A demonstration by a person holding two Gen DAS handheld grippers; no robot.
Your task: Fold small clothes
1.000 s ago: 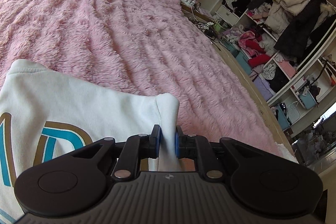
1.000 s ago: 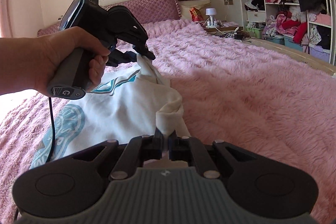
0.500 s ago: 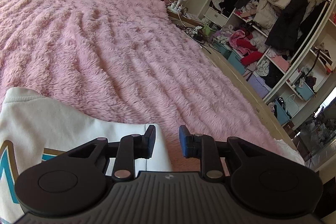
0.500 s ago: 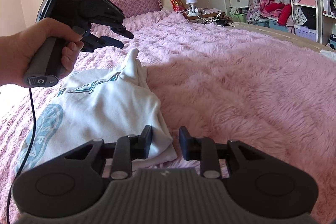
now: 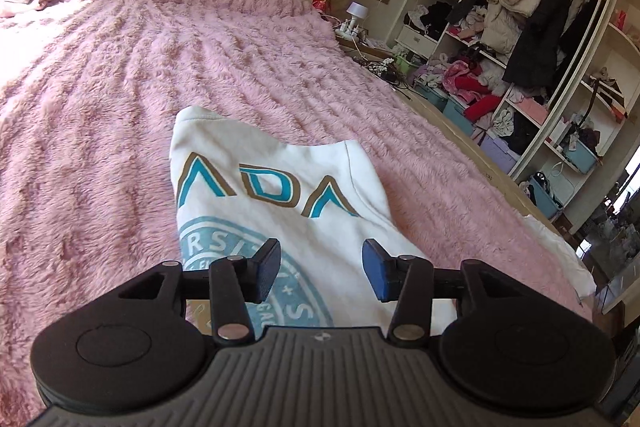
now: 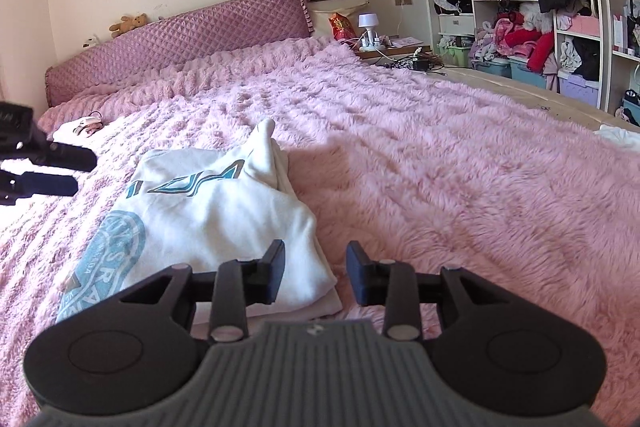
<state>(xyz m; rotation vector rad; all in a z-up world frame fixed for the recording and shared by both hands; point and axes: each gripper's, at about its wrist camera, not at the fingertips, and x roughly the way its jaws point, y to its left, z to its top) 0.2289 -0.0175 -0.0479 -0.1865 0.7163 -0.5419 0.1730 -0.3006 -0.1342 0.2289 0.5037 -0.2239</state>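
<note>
The white sweatshirt [image 5: 280, 203] lies part-folded on the pink fleece bedspread [image 5: 100, 107] — soft, light, floppy, best pinched at a hem corner — while both the left gripper [image 5: 320, 269] and right gripper [image 6: 315, 273] are opening, empty.

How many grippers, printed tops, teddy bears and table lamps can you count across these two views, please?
Grippers: 2, left gripper and right gripper
Printed top: 1
Teddy bear: 1
Table lamp: 1
Total: 5
</note>
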